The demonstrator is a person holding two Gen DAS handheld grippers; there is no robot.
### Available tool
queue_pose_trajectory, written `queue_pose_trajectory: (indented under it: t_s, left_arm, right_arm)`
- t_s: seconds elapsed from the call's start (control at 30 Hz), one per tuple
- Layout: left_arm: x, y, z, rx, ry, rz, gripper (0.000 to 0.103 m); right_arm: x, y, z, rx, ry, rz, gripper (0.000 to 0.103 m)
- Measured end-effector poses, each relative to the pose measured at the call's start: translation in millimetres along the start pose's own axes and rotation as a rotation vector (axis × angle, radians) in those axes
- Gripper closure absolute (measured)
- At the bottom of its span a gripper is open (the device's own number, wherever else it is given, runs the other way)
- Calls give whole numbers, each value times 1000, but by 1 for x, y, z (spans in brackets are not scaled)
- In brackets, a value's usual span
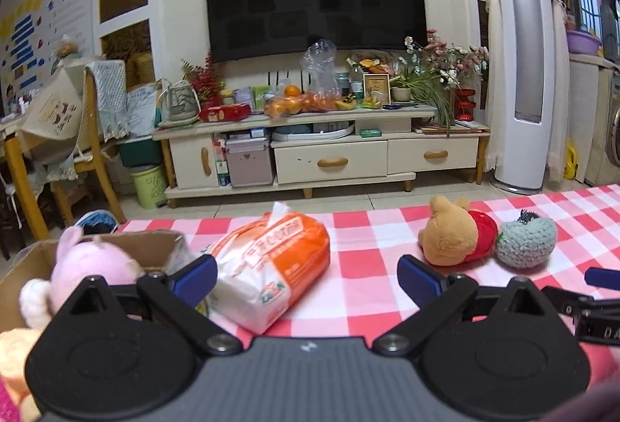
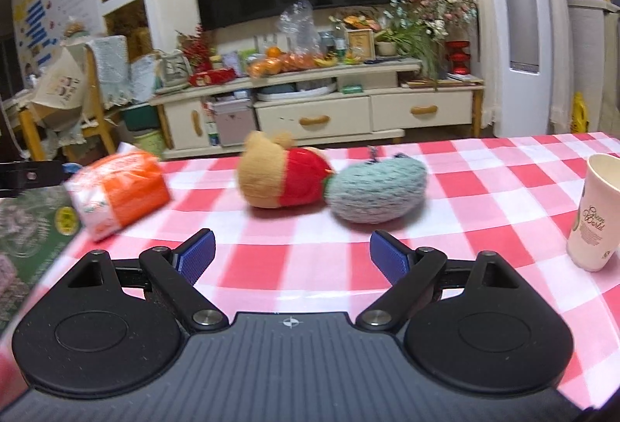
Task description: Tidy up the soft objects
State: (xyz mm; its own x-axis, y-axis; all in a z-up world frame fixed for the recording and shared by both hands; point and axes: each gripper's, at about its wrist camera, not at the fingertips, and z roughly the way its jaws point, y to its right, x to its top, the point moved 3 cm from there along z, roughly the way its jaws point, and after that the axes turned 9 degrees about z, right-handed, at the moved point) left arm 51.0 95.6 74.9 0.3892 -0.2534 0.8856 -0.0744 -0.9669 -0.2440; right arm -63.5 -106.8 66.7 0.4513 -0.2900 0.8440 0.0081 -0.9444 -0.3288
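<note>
Left gripper [image 1: 306, 276]: we held its jaws wide apart with nothing between them, low over the red-and-white checked tablecloth [image 1: 360, 290].
Tissue pack [image 1: 271, 267]: we saw the orange-and-white pack lying on the cloth just ahead of the left blue finger pad [image 1: 195, 276], at about 11 o'clock from the gripper.
Cardboard box [image 1: 23, 267]: it stood at 9 o'clock, with a pink plush rabbit [image 1: 91, 263] inside.
Right gripper [image 2: 291, 259]: we kept its jaws apart and empty above the cloth.
Bear plush [image 2: 285, 176]: it lay on its side at 12 o'clock, touching the grey-green knitted ball [image 2: 376, 193] at 1 o'clock.
Paper cup [image 2: 595, 212]: it stood upright at 3 o'clock, well apart from the toys.
</note>
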Motion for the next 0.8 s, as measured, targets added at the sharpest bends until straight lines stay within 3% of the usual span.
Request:
queue_pose_trajectory:
  t_s: [0.23, 0.47, 0.57, 0.67, 0.8]
  left_arm:
    - [-3, 23, 17, -46, -8, 11, 4]
    - [6, 55, 29, -159, 26, 19, 4]
    - [9, 72, 40, -200, 38, 25, 4]
    - [12, 91, 52, -220, 42, 61, 4]
    - [19, 110, 68, -250, 55, 102, 4]
  right_arm:
    - [5, 31, 36, -50, -17, 54, 0]
    - [21, 58, 64, 3, -5, 130, 0]
    - [31, 75, 74, 97, -10, 284, 0]
    - [39, 91, 88, 111, -26, 387, 0]
    - [40, 95, 103, 109, -33, 381, 0]
